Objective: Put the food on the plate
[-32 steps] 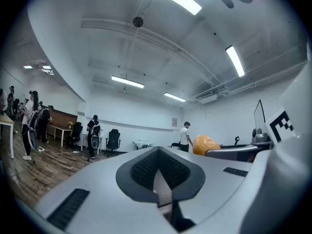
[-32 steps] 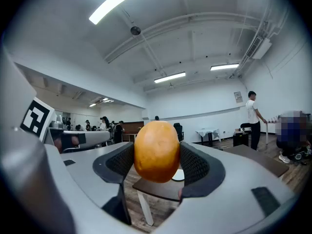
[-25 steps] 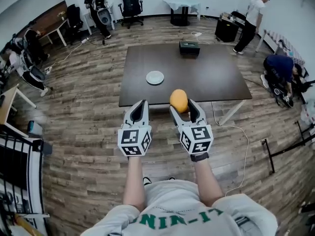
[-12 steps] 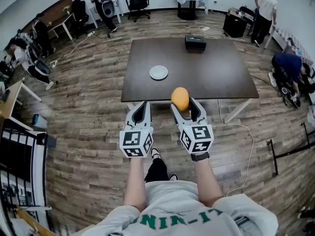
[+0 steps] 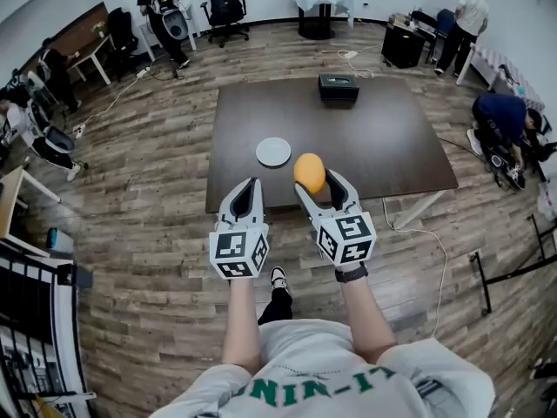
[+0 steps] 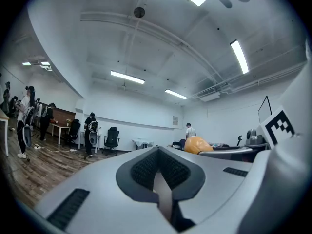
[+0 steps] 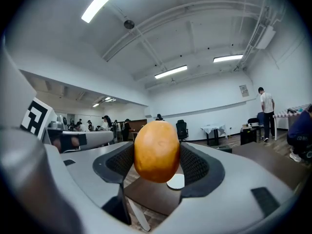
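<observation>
The right gripper (image 5: 317, 186) held a smooth, orange-yellow, egg-shaped piece of food (image 7: 156, 151) upright between its two ribbed pads, the jaws closed to a middling width on its flanks. It may have been a mango or a bread roll; the wide-angle view did not settle which. Gripping it across its narrow waist looked sensible, since the rounded body sat into the hollows of the pads and was unlikely to roll out during carrying. It was carried raised in the air, over the near edge of the dark brown rectangular counter (image 5: 374, 129), touching nothing but the gripper. The small round white plate (image 5: 273, 152) lay on the counter at about 10 o'clock from the food, near but not under it, so the placing step was not yet done and the food needed to go forward and leftward before lowering. The left gripper (image 5: 248, 192) was at 9 o'clock of the right one, jaws closed together on nothing, apparently kept level alongside and out of the way. A black box (image 5: 338, 86) sat at the counter's 12 o'clock edge, well apart from the plate.
</observation>
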A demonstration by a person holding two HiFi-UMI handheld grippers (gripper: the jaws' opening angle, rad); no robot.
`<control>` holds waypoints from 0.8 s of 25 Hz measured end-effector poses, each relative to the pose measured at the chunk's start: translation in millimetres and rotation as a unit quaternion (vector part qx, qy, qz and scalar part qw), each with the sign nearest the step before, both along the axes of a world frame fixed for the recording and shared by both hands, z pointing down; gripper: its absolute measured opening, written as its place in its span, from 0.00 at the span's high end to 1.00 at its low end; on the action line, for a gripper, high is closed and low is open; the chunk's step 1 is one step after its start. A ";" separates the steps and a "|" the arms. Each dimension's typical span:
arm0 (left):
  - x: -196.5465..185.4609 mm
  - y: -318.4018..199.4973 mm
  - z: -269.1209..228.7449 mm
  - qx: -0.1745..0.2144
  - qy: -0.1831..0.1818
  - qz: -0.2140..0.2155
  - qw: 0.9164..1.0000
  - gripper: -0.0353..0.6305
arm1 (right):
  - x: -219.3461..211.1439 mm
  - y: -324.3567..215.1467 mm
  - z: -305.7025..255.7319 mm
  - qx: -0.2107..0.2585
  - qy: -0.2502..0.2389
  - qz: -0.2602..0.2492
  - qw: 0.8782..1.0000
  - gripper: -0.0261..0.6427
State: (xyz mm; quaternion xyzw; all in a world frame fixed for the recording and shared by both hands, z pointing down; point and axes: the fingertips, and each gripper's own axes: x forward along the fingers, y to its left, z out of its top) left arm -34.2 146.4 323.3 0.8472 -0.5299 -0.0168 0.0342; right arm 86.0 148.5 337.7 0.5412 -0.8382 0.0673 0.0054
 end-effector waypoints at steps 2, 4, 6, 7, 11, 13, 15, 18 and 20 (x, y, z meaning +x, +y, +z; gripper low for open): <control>-5.3 -35.8 -7.0 0.008 -0.002 0.007 1.000 0.93 | -9.5 -35.8 -8.7 0.003 0.000 -0.004 1.000 0.50; -13.2 -72.4 -12.7 0.018 -0.009 0.011 1.000 0.93 | -18.0 -68.3 -17.1 0.010 0.001 0.005 1.000 0.50; -22.2 -107.2 -15.0 0.023 -0.016 0.014 0.999 0.93 | -26.6 -98.6 -20.7 0.016 0.005 0.014 1.000 0.50; -26.5 -123.6 -14.9 0.025 -0.020 0.015 0.999 0.93 | -30.5 -113.9 -20.8 0.016 0.007 0.017 1.000 0.50; -41.3 -182.2 -7.2 0.019 -0.042 0.013 0.999 0.93 | -36.8 -172.2 -12.7 0.001 -0.003 0.031 1.000 0.50; -49.6 -207.8 -5.2 0.019 -0.046 0.010 0.999 0.93 | -36.2 -196.9 -9.9 0.000 -0.003 0.047 0.999 0.50; -59.1 -228.7 -4.8 0.023 -0.043 0.002 0.999 0.93 | -34.1 -216.5 -7.6 0.002 0.011 0.063 0.998 0.50; -71.7 -255.3 -0.7 0.026 -0.038 -0.009 0.999 0.93 | -28.8 -242.2 -1.8 0.000 0.031 0.079 0.996 0.50; -74.1 -269.3 4.6 0.023 -0.040 -0.010 0.999 0.93 | -23.2 -256.8 3.7 -0.006 0.035 0.084 0.996 0.50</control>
